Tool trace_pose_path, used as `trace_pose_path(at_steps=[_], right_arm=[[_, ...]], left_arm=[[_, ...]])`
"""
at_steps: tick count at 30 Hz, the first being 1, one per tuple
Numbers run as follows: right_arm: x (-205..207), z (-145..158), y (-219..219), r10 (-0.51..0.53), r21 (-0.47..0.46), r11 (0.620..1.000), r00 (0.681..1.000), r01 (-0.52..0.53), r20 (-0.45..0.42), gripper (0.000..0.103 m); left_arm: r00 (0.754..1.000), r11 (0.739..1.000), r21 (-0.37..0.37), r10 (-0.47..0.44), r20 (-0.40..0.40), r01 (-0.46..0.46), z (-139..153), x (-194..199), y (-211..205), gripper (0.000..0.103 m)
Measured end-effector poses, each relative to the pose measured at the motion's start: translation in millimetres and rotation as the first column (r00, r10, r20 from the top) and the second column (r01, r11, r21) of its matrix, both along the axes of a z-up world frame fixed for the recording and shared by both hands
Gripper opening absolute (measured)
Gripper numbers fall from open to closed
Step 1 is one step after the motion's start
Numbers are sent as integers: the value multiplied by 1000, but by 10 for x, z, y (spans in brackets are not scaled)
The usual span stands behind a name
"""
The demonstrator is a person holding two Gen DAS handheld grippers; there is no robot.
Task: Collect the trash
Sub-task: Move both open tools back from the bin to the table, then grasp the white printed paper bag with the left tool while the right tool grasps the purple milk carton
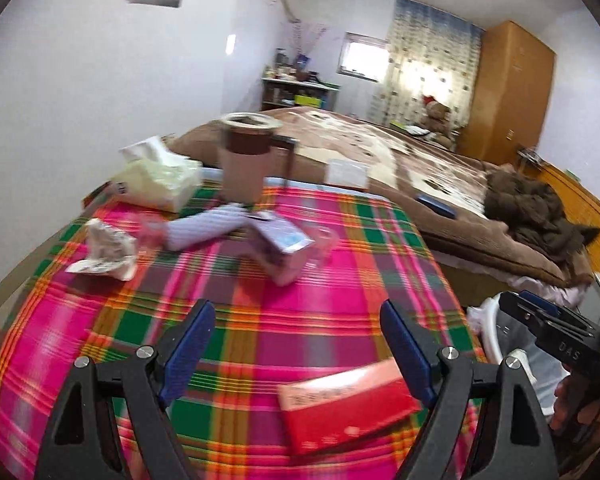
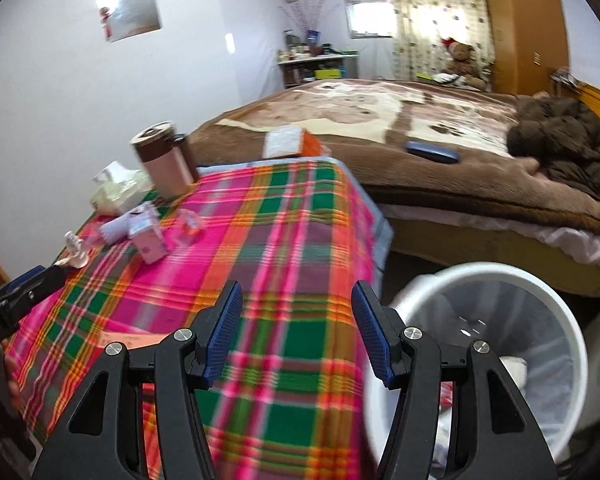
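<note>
Two claws are seen, each spread wide and holding nothing. The left claw (image 1: 298, 344) is held over the plaid-covered worktop (image 1: 340, 264); one red box (image 1: 346, 408) lies just below and between its fingers, partly hidden by the right finger. Ahead of this claw, one purple carton (image 1: 278, 250) lies tipped, with one pale purple roll (image 1: 204, 228) touching it behind. To the left ahead, one crumpled wrapper (image 1: 108, 254) is seen. Farther ahead stand one lidded mug (image 1: 246, 160) and one tissue pack (image 1: 160, 182). Small clear items beside the carton are too blurred to identify.

The right claw (image 2: 296, 336) is held over the worktop's near edge. One white bin (image 2: 496, 332) stands below it to the right, its near rim cut off by the right finger; scraps inside are hard to make out. One bed (image 2: 380, 120) lies beyond.
</note>
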State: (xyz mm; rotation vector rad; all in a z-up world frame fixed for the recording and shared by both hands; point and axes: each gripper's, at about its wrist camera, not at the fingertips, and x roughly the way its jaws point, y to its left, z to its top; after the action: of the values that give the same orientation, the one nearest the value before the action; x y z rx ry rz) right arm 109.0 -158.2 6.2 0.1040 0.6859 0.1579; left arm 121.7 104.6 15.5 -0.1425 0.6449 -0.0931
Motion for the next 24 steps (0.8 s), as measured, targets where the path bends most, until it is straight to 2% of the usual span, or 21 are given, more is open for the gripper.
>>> trace_pose_path(at_steps=[13,17,19,21,24], right_arm=[[445,30,828,185,-12,983,983,-185,-1,59],[604,-27,1023,233,-6,973,972,-233,-17,65],[681,-51,1106,244,-1,970,969,-244,-25,65],[771,-68,1179,257,3,966,966,-258,-35,65],[891,-79,1273,275,6,961,961,-275,-35,68]], left_arm=[[982,983,-2,185,-42,-185,-113,231,906,86],[967,969,0,248,-60,-249,-179,300,1153,86],[963,964,-24,261,-68,-263,-213,346,1265,87],[958,960,-15,276,-80,-278,-251,410,1336,90],[952,957,-19,286,-111,-290,-318,549,1441,91]])
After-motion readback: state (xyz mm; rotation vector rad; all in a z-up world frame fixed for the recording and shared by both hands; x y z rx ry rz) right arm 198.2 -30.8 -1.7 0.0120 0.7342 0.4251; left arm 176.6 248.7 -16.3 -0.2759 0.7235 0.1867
